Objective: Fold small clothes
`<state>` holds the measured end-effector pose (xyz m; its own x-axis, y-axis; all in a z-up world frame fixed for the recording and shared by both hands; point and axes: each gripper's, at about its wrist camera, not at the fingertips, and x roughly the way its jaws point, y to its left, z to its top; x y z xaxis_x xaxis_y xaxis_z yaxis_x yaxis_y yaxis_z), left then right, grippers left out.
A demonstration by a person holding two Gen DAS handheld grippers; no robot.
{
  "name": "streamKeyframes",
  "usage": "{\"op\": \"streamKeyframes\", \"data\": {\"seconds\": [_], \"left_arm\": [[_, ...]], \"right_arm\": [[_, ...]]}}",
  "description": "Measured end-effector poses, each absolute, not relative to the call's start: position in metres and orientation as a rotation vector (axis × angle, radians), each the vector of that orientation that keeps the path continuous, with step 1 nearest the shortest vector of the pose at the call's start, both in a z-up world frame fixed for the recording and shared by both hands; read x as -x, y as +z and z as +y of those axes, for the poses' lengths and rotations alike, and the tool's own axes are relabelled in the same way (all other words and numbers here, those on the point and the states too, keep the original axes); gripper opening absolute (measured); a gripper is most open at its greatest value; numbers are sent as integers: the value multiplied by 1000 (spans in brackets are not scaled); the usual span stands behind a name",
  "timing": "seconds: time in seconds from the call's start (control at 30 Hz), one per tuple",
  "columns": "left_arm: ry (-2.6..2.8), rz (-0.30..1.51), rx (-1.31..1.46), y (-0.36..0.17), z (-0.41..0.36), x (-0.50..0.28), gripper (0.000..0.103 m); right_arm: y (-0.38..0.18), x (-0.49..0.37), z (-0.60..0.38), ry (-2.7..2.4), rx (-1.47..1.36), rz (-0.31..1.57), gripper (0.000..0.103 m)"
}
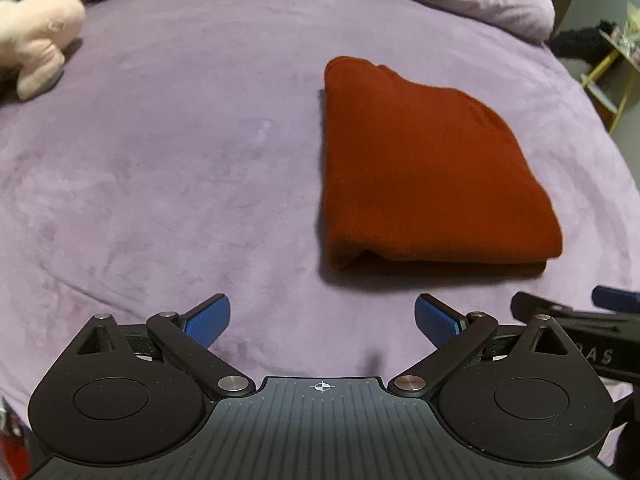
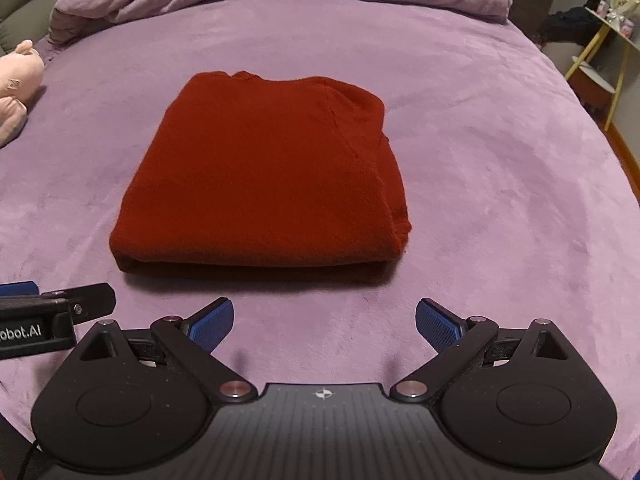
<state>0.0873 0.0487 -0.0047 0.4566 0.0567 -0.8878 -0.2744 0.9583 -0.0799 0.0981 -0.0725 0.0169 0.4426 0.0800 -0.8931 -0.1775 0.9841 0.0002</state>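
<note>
Rust-red knit garment (image 2: 260, 176) lies folded square; I hold left gripper (image 1: 322, 320) and right gripper (image 2: 324, 322) spread, empty, just short of its near edge.

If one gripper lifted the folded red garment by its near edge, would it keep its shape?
Probably not: the folded red garment looks like soft knit in loose stacked layers, so it would likely droop and unfold. It seems light. The plush purple bedspread would likely resist sliding.

Both grippers' fingers (image 1: 208, 320) (image 2: 438, 326) spread apart
</note>
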Motion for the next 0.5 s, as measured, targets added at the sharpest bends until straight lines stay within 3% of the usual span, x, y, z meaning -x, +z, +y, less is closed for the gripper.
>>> {"op": "streamKeyframes", "data": {"seconds": [0.5], "left_arm": [[240, 1100, 159, -6, 41, -90, 101]], "right_arm": [[18, -101, -79, 120, 74, 1118, 98]]}}
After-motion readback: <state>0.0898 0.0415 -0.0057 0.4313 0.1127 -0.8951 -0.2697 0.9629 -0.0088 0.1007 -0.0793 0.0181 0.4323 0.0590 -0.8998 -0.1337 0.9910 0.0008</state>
